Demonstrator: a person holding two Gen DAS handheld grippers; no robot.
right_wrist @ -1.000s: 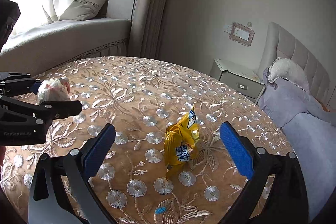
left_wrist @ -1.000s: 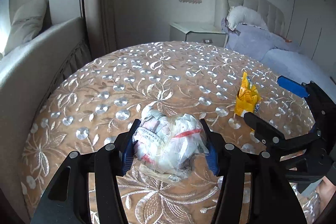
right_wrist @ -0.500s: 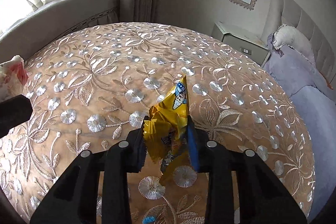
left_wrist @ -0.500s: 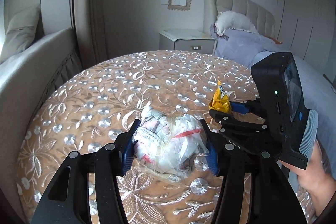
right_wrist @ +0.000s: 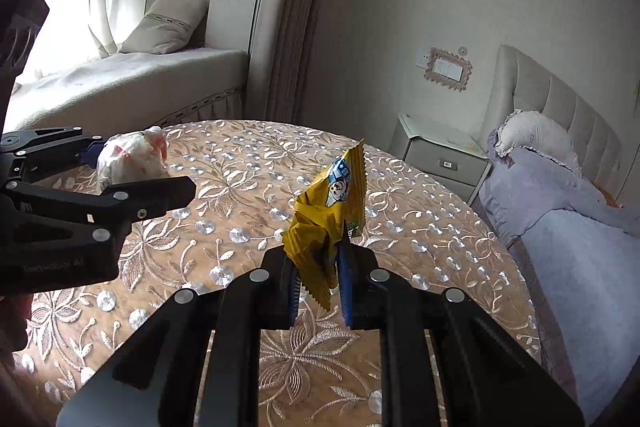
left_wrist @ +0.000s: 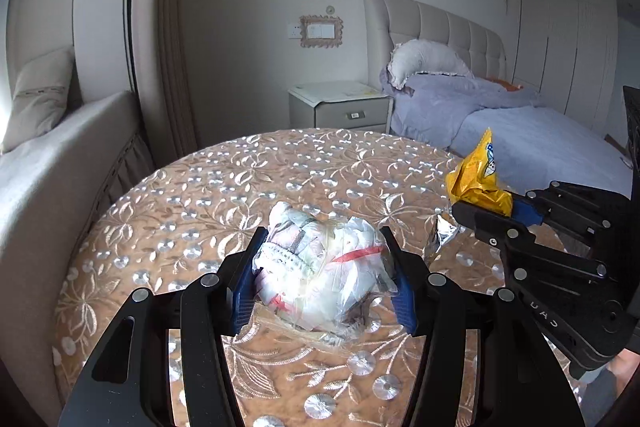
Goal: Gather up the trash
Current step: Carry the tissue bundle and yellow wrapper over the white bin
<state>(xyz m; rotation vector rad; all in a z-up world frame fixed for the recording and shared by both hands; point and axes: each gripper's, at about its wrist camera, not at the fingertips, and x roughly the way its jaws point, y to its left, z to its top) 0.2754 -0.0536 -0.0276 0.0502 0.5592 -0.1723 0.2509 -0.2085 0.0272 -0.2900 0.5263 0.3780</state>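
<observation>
My left gripper is shut on a crumpled clear plastic bag of white trash and holds it above the round table. The bag also shows in the right wrist view, with the left gripper around it. My right gripper is shut on a yellow snack wrapper and holds it above the table. In the left wrist view the wrapper sticks up from the right gripper at the right.
The table has a tan embroidered cloth. A window seat with a cushion lies to the left. A nightstand and a bed with lilac bedding stand behind and to the right.
My right gripper closed on the yellow wrapper and lifted it off the table. My left gripper kept its hold on the plastic bag and rose with it.
</observation>
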